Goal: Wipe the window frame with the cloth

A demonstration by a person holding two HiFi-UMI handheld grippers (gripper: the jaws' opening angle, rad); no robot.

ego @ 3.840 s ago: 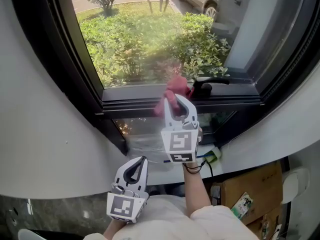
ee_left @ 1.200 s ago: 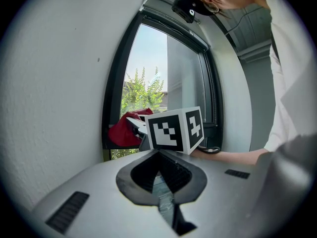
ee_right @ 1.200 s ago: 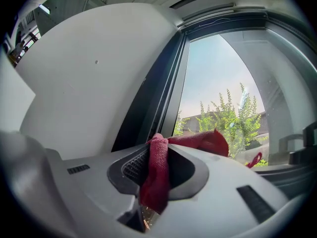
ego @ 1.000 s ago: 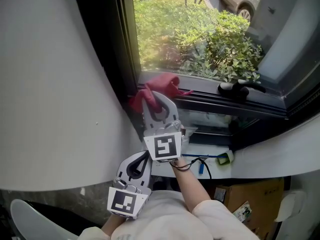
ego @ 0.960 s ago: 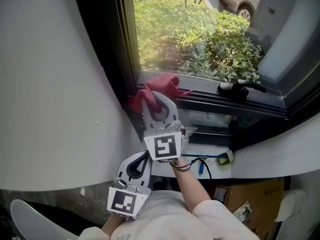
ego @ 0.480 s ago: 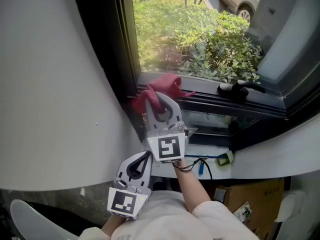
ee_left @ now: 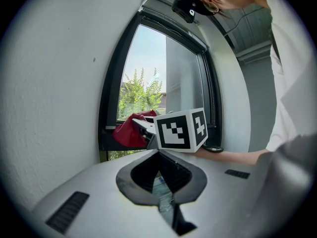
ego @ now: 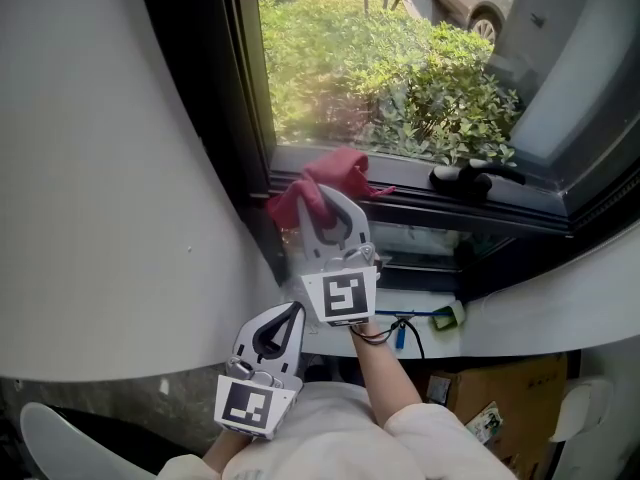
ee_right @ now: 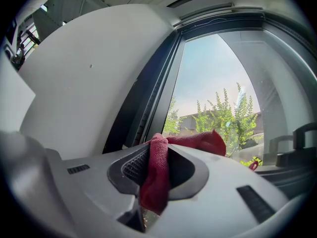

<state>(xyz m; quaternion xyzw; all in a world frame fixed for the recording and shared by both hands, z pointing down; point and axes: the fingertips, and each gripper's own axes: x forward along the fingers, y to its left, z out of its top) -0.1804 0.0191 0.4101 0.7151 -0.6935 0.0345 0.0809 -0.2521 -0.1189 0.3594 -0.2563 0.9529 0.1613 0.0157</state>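
At the window frame's (ego: 420, 206) lower-left corner, head view: we count two grippers and one red cloth (ego: 335, 171). Right gripper (ego: 328, 196) holds the cloth on the frame; left gripper (ego: 284, 320) hangs nearer, well apart. Left gripper view: we note its jaws closed together, nothing between them; the cloth (ee_left: 128, 131) shows beyond a marker cube (ee_left: 181, 129). Only the right gripper view shows the pinch: jaws clamped on a fold of cloth (ee_right: 155, 175).

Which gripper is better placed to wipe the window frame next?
Right: the right gripper holds the red cloth in shut jaws at the black window frame; the left gripper hangs lower, empty.
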